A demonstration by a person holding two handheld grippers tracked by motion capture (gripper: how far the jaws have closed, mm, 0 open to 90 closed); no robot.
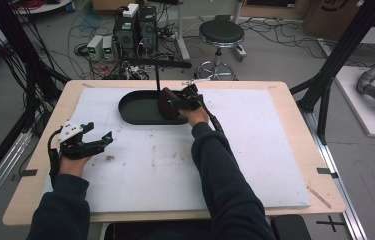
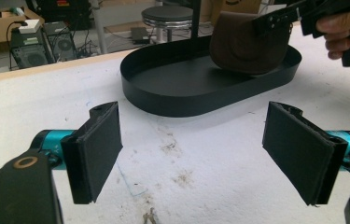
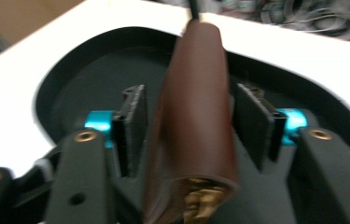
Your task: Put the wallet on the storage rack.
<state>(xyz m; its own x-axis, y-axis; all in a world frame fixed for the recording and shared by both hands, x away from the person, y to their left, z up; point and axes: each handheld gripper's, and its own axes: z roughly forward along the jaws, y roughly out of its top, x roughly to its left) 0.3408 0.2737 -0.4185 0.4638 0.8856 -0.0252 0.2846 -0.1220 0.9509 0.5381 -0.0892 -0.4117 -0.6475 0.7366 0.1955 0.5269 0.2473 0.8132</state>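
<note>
A brown leather pouch (image 1: 166, 104) stands upright in the right part of a black oval tray (image 1: 135, 109), which sits at the back of the white mat. My right gripper (image 1: 176, 103) reaches over the tray rim to the pouch. In the right gripper view the pouch (image 3: 196, 107) stands between the jaws, and both pads (image 3: 133, 121) keep a small gap from it, so the gripper (image 3: 190, 88) is open. Near the mat's left edge my left gripper (image 1: 100, 131) rests, wide open (image 2: 192, 109) with nothing between its pads. It looks toward the tray (image 2: 163, 93) and pouch (image 2: 247, 44).
A thin black post (image 1: 157, 76) with a crossbar rises from the tray just left of the pouch. The stained white mat (image 1: 255, 150) covers most of the wooden table. Beyond the far edge are a stool (image 1: 221, 34), computer boxes (image 1: 135, 27) and cables on the floor.
</note>
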